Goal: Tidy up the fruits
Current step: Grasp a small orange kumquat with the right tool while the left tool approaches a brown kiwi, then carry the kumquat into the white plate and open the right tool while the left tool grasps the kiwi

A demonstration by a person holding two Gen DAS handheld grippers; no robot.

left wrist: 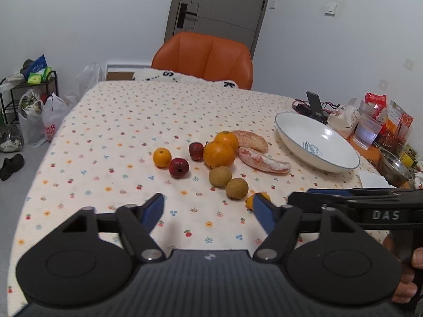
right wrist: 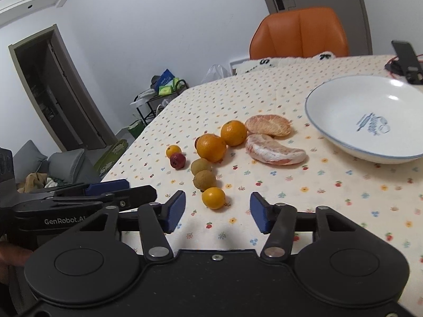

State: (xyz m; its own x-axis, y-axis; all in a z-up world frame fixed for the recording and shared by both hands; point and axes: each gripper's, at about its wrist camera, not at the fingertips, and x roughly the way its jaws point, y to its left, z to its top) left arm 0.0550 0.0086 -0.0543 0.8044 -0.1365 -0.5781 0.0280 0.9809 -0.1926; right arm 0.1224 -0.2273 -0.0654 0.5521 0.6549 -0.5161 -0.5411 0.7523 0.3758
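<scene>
Loose fruit lies in the middle of the flowered tablecloth: two big oranges [left wrist: 219, 154], a small orange [left wrist: 162, 157], two red fruits [left wrist: 179, 168], two brown round fruits [left wrist: 220, 175] and two peeled pomelo pieces [left wrist: 264, 162]. A white bowl [left wrist: 330, 137] stands empty to their right. My left gripper [left wrist: 208, 211] is open above bare cloth, short of the fruit. My right gripper [right wrist: 218, 212] is open too, with another small orange [right wrist: 213, 197] lying just ahead of the gap between its fingers. In the left wrist view that orange is partly hidden behind a fingertip.
An orange chair [left wrist: 203, 55] stands at the far side of the table. A phone on a stand [left wrist: 316, 105], a plastic cup [left wrist: 366, 132], snack packets and a metal bowl [left wrist: 394, 167] crowd the right edge. Bags and a rack sit on the floor at left.
</scene>
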